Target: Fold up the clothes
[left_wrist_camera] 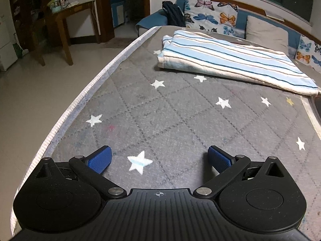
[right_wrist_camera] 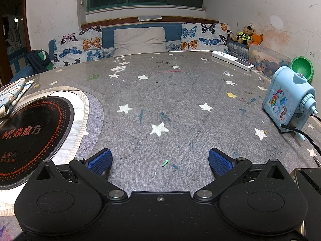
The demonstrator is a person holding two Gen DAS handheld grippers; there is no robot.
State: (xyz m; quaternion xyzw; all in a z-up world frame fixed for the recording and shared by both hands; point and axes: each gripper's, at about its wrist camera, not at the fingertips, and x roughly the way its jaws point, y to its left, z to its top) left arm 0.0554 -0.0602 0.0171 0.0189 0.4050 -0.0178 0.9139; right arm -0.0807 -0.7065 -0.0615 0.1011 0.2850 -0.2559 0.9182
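Note:
A folded blue-and-white striped cloth [left_wrist_camera: 230,60] lies on the far right part of the grey star-patterned table cover [left_wrist_camera: 170,116]. My left gripper [left_wrist_camera: 159,156] hovers low over the near end of the table, well short of the cloth, open with nothing between its blue pads [left_wrist_camera: 101,158]. In the right wrist view, only a corner of the striped cloth [right_wrist_camera: 14,96] shows at the left edge. My right gripper [right_wrist_camera: 160,159] is open over bare table cover [right_wrist_camera: 170,100], empty, far from the cloth.
A black round induction cooktop [right_wrist_camera: 32,132] is set into the table at left. A blue unicorn pencil sharpener [right_wrist_camera: 289,100] with a black cable, a white power strip [right_wrist_camera: 232,60], a toy box [right_wrist_camera: 268,60] and a green bowl [right_wrist_camera: 302,67] line the right side. A sofa with butterfly cushions [right_wrist_camera: 80,48] stands behind. The table's left edge [left_wrist_camera: 80,100] drops to the floor.

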